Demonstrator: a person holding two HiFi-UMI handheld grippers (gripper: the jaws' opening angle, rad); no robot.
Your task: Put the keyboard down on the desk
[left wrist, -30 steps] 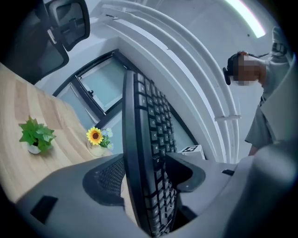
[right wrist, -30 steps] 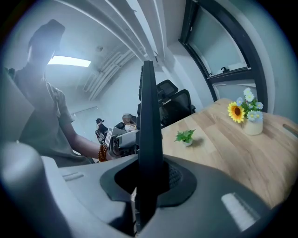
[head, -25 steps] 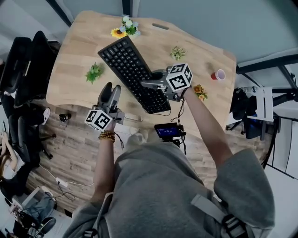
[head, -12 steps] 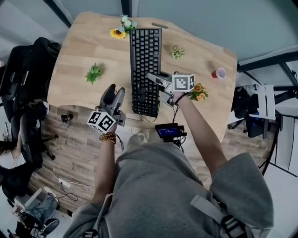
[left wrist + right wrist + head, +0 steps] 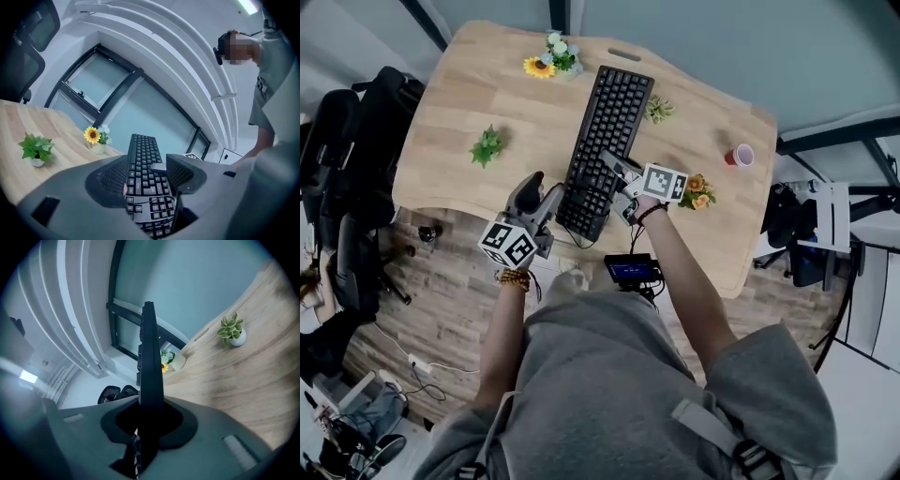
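From the head view, the keyboard (image 5: 605, 141) is hanging over the desk (image 5: 459, 103) and slanting across the middle of it. Its near end is sticking out past the desk's front edge. The right gripper (image 5: 614, 169) is pinching the keyboard's right side, close to that near end. The left gripper (image 5: 541, 187) is waiting just beside the near left corner.

In the left gripper view, the two jaws are standing wide apart. The keyboard's near end is showing between them, keys facing up, but the pads are not squeezing it. I cannot tell if they are touching it.

In the right gripper view, the jaws are clamping tight on the keyboard's thin edge, and the keyboard is rising straight away from them like a dark blade. The desk is lying off to the side, apart from it.

So I think the carrying is nearly over, but the putting down is not. The keyboard is not yet lying flat on the desk, and the right gripper needs to lower it and let go.
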